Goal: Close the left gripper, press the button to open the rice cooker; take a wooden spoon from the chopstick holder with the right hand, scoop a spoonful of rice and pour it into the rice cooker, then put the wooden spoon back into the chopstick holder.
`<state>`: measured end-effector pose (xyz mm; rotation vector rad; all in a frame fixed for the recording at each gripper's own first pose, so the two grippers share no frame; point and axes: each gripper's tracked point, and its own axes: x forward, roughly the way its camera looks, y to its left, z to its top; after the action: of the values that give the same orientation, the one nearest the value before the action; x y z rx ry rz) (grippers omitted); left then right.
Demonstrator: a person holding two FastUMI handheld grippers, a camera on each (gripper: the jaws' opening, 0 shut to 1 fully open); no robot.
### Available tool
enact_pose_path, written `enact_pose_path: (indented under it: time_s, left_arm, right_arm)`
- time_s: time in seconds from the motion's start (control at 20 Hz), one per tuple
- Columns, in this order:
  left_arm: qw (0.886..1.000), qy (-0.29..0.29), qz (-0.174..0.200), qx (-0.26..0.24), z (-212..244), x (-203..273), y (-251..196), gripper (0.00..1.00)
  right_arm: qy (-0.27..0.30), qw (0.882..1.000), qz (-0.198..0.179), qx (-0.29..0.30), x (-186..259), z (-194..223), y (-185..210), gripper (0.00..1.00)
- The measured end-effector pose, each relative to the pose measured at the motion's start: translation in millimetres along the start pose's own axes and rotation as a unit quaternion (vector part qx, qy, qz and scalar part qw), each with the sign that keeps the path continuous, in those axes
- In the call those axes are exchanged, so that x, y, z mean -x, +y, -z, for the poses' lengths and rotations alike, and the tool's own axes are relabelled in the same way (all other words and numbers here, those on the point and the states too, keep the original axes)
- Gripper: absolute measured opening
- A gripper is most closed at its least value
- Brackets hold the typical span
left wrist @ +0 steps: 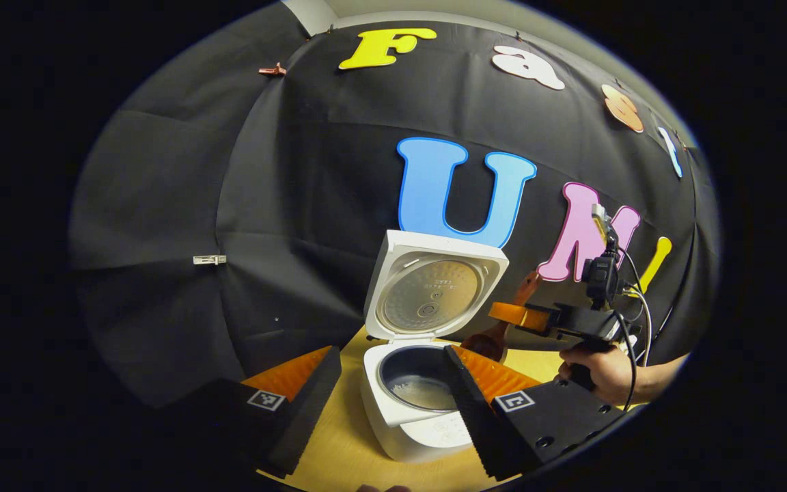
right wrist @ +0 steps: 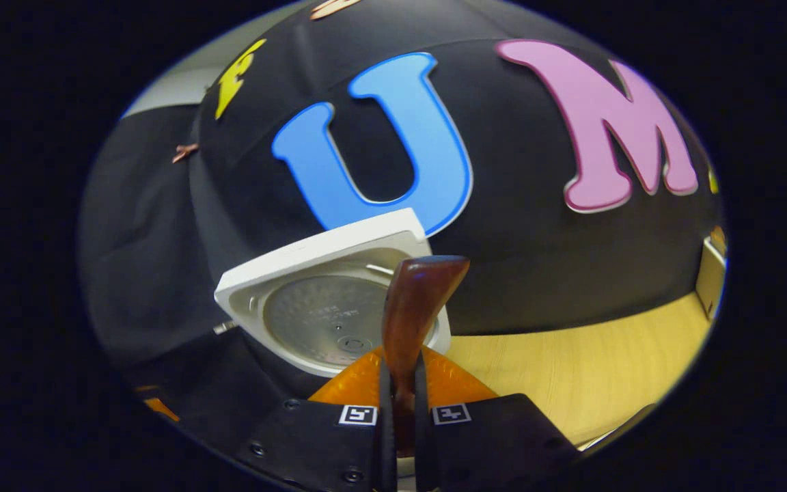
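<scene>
On the pale wooden table (left wrist: 339, 444), one white rice cooker (left wrist: 407, 417), lid (left wrist: 434, 287) swung fully up, a little rice (left wrist: 424, 391) lying in the dark inner pot (left wrist: 407, 372). Just right of it, one wooden spoon (left wrist: 496, 335), handle (right wrist: 415, 307) pinched between both fingers of the right gripper (right wrist: 404, 417), clenched tight. Behind that gripper, a hand (left wrist: 605, 372) on its grip, cables trailing. Nearer, left gripper (left wrist: 387, 396) spread wide, grasping nothing, its right finger (left wrist: 472, 410) crossing the cooker's front edge. Behind everything, black cloth wall (left wrist: 182, 205).
</scene>
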<state>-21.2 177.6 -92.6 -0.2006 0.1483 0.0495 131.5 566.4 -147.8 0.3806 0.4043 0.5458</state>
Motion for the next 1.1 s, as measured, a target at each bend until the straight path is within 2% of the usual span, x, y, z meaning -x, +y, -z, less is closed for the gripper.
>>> enact_pose_path:
  time_s: [0.15,0.3,0.45,0.5,0.7,0.75,0.8,0.9,0.95,1.0,1.1]
  left_arm:
    - [1.0,0.002,0.001,-0.003,2,-2,2,0.96]
    - [1.0,0.003,0.0,0.0,2,-1,3,0.95]
    - [1.0,0.005,-0.003,0.002,5,-2,5,0.95]
    - [1.0,0.005,-0.003,0.001,4,-1,5,0.92]
    - [1.0,0.0,0.002,0.005,3,5,3,0.95]
    - [1.0,-0.001,0.001,0.004,4,6,2,0.92]
    - [1.0,-0.002,0.001,0.003,3,7,2,0.95]
    - [1.0,-0.004,-0.001,0.001,3,10,2,0.95]
    - [1.0,-0.005,-0.002,0.0,4,13,2,0.95]
    - [1.0,-0.005,-0.004,0.0,3,15,3,0.95]
    - [1.0,-0.007,-0.006,-0.001,2,19,1,0.95]
  right_arm:
    - [0.008,0.996,-0.023,0.086,-3,10,17,0.14]
    - [0.003,0.983,-0.043,0.18,-3,15,35,0.14]
    - [-0.01,0.962,-0.065,0.266,3,18,53,0.14]
    - [-0.016,0.954,-0.07,0.292,4,18,60,0.14]
    - [-0.031,0.919,-0.077,0.385,8,25,72,0.14]
    - [-0.022,0.922,-0.081,0.379,9,28,73,0.14]
    - [-0.01,0.935,-0.087,0.343,10,32,73,0.14]
    - [0.004,0.968,-0.083,0.236,10,31,71,0.15]
    - [0.011,0.98,-0.078,0.181,10,27,66,0.14]
    - [0.017,0.989,-0.075,0.124,11,23,61,0.14]
    - [0.027,0.997,-0.064,0.016,13,12,45,0.14]
